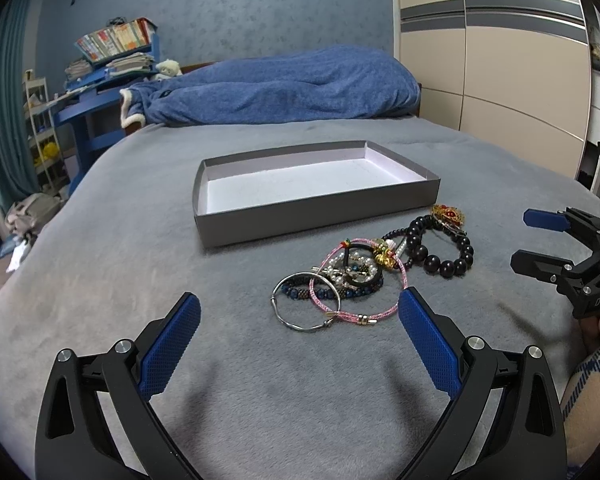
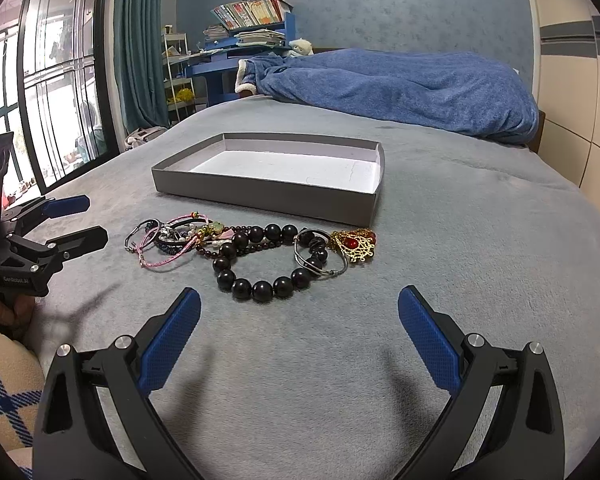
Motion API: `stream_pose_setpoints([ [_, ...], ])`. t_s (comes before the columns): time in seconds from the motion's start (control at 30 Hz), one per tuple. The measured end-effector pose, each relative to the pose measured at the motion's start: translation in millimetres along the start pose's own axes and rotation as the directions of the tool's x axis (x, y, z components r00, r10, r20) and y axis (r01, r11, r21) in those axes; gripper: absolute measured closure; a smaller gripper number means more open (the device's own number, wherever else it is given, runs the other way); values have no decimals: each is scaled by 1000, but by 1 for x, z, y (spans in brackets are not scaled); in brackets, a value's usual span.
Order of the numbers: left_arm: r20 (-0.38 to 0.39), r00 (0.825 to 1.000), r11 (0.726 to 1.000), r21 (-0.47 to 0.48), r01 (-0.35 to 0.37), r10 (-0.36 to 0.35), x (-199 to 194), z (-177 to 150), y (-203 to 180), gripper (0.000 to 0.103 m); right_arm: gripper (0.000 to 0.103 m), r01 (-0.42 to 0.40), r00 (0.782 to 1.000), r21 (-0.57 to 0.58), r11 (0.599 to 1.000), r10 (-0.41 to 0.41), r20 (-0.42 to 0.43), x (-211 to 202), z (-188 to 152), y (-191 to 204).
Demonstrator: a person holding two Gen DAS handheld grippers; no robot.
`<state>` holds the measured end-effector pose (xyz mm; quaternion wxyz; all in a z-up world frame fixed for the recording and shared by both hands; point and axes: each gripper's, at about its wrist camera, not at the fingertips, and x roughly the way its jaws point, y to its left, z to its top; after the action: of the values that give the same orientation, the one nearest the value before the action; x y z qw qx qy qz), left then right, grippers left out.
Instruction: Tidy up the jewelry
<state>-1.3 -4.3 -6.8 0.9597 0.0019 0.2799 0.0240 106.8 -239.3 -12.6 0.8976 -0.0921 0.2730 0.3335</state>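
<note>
A pile of jewelry lies on the grey bedspread in front of an empty grey box lid [image 1: 316, 216] [image 2: 260, 196]. It includes a pink cord bracelet [image 1: 358, 314] [image 2: 160, 261], a silver bangle [image 1: 284, 312], a black bead bracelet [image 1: 448, 260] [image 2: 260, 290] and a gold and red brooch [image 1: 448, 214] [image 2: 354, 246]. My left gripper [image 1: 300, 308] is open, just short of the pile; it also shows in the right wrist view [image 2: 86, 220]. My right gripper [image 2: 300, 300] is open near the black beads; it also shows in the left wrist view [image 1: 520, 236].
A blue blanket [image 1: 280, 88] [image 2: 400, 84] is heaped at the far end of the bed. A blue desk with books [image 1: 108, 64] stands far left. Wardrobe doors [image 1: 500, 60] are to the right. A window [image 2: 40, 100] is at the left.
</note>
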Motion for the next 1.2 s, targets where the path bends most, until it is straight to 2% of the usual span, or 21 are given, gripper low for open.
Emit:
stream_pose_setpoints([
  [0.8, -46, 999, 1000, 24, 5, -4, 8, -5, 2, 5, 5, -5, 1000, 4, 1000, 5, -9, 1, -2, -1],
  [0.87, -60, 998, 1000, 25, 10, -9, 10, -2, 1, 5, 5, -10, 1000, 6, 1000, 10, -16, 1, -3, -1],
  [1.03, -125, 992, 999, -46, 11, -16, 24, 3, 15, 8, 5, -15, 1000, 12, 1000, 15, -26, 5, -3, -1],
  [1.2, -184, 983, 997, -70, 13, -26, 39, 8, 21, 15, 5, -13, 999, 11, 1000, 14, -32, 5, -2, 1],
])
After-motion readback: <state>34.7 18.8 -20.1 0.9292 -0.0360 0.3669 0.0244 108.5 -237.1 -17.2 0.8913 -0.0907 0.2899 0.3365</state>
